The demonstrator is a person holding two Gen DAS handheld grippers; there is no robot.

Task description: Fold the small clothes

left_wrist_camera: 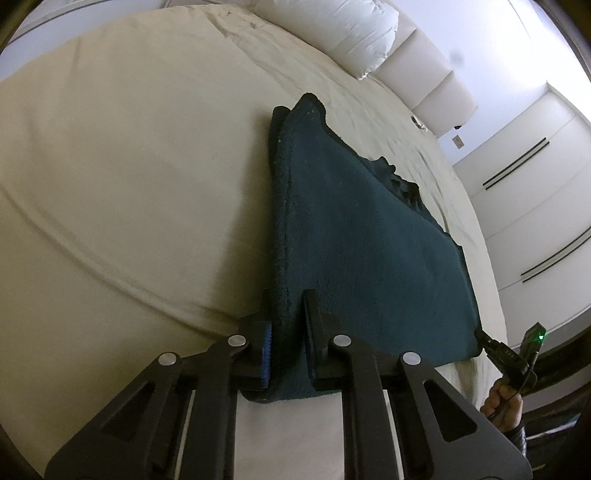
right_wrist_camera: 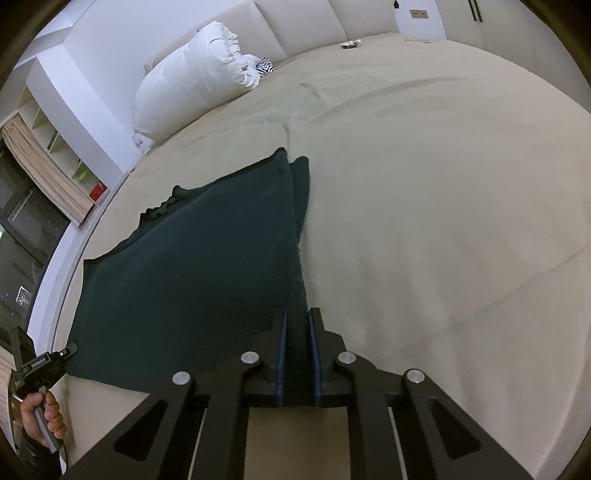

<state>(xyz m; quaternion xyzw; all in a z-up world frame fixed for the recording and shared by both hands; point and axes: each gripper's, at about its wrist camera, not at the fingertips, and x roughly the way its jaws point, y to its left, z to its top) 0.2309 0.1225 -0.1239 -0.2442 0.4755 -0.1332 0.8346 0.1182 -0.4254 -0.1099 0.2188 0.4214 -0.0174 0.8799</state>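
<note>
A dark teal knitted garment [left_wrist_camera: 362, 236] lies flat on the cream bed sheet [left_wrist_camera: 129, 166], folded over with a doubled edge along one side. My left gripper [left_wrist_camera: 287, 299] is shut on its near left corner, with cloth pinched between the pads. The right gripper [left_wrist_camera: 484, 338] shows at the far right of this view, its tip at the garment's other near corner, a hand [left_wrist_camera: 502, 402] behind it. In the right wrist view the garment [right_wrist_camera: 207, 266] spreads away to the left. There my right gripper [right_wrist_camera: 298, 317] is shut on its near right corner. The left gripper [right_wrist_camera: 68, 349] touches the opposite corner.
A white bundled duvet [right_wrist_camera: 192, 85] lies by the padded headboard [right_wrist_camera: 295, 26], with a zebra-patterned item [right_wrist_camera: 265, 66] beside it. A small object [right_wrist_camera: 351, 44] rests on the far side of the bed. Wardrobe doors [left_wrist_camera: 535, 184] and open shelves [right_wrist_camera: 55, 147] line the walls.
</note>
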